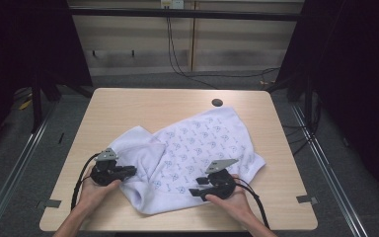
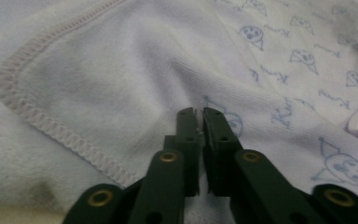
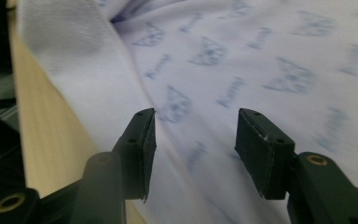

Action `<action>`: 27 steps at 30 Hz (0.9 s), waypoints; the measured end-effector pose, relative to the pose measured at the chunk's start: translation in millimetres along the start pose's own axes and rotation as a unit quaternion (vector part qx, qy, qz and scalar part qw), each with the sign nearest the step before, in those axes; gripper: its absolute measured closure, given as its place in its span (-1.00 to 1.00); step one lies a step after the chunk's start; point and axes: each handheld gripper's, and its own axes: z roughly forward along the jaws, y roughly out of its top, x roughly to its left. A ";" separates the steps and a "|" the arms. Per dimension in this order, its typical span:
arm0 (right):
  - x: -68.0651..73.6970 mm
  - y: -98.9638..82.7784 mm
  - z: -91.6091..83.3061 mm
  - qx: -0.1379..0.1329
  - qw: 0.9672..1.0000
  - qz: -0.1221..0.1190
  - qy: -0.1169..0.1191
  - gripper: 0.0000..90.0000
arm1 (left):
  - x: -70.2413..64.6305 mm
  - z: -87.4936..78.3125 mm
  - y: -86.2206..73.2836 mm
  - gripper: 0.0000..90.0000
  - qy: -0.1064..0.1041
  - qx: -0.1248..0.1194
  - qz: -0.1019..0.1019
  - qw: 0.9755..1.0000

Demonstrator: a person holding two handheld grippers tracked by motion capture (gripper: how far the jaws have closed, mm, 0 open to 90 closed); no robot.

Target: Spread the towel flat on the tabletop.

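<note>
A white garment (image 1: 202, 138) with a small blue print lies crumpled on the wooden table (image 1: 143, 106). My left gripper (image 1: 132, 171) rests at the garment's left side, near a plain white sleeve with a stitched hem (image 2: 51, 126). Its jaws are pressed together at the tips (image 2: 197, 113), and a crease in the cloth (image 2: 98, 84) runs into them. My right gripper (image 1: 195, 187) is over the garment's front part, jaws pointing left. It stands open (image 3: 196, 135) just above the printed cloth (image 3: 261, 56), with nothing between the pads.
A dark round hole (image 1: 217, 102) is in the table behind the garment. Bare wood (image 3: 42, 126) lies along the garment's edge beside the right gripper. Black curtains and a metal frame ring the table, and cables lie on the floor behind.
</note>
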 end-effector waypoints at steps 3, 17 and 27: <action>9.4 10.2 16.1 -0.001 0.999 -0.008 0.034 0.03 | -6.9 1.2 -2.8 1.00 0.002 0.005 0.009 1.000; 26.7 4.6 25.0 0.034 0.994 -0.098 -0.041 0.46 | -38.6 -15.6 -8.8 0.70 -0.056 -0.020 0.011 0.998; -22.6 -12.5 -9.3 0.039 0.999 -0.027 0.010 0.95 | 1.9 -20.6 2.4 0.63 0.010 -0.062 -0.036 0.997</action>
